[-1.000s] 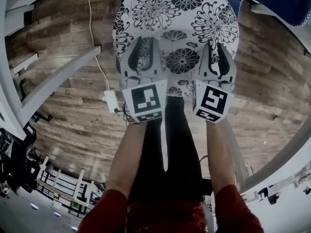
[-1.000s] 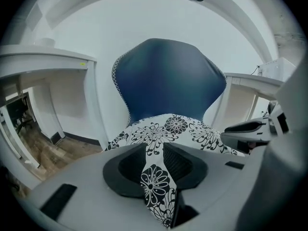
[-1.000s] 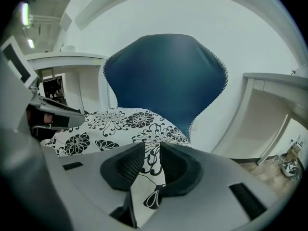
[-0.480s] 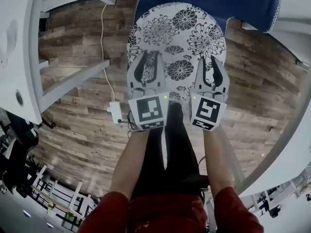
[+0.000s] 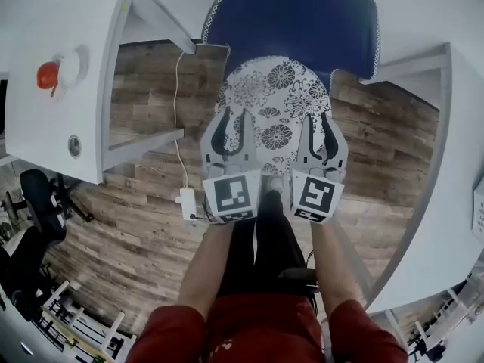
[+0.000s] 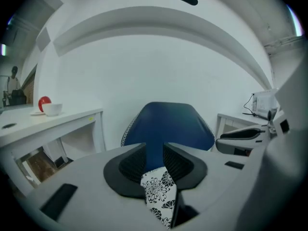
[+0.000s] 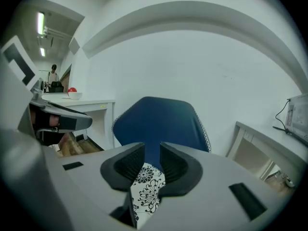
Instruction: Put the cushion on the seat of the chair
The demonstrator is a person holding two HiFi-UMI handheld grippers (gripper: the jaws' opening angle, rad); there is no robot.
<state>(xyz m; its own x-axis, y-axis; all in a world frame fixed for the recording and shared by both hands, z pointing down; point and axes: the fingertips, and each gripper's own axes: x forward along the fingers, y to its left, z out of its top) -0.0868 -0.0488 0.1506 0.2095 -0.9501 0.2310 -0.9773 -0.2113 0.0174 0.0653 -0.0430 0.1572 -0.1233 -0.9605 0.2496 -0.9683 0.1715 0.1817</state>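
Observation:
A round white cushion (image 5: 274, 104) with black flowers hangs in front of me above the wooden floor. Its far edge overlaps the front of the blue chair (image 5: 295, 21). My left gripper (image 5: 231, 131) is shut on the cushion's near left edge and my right gripper (image 5: 321, 131) on its near right edge. In the left gripper view a fold of cushion (image 6: 159, 196) is pinched between the jaws, with the chair (image 6: 168, 124) straight ahead. The right gripper view shows the cushion (image 7: 147, 189) clamped the same way before the chair (image 7: 159, 124).
A white desk (image 5: 68, 66) stands at the left with a red object (image 5: 48, 74) on it. Another white desk (image 5: 454, 165) curves along the right. A power strip (image 5: 187, 203) and its cable lie on the floor. A black office chair (image 5: 38, 195) sits far left.
Both grippers have carried the cushion forward toward the blue chair. The chair now fills more of the head view, and the cushion's far edge has reached its seat.

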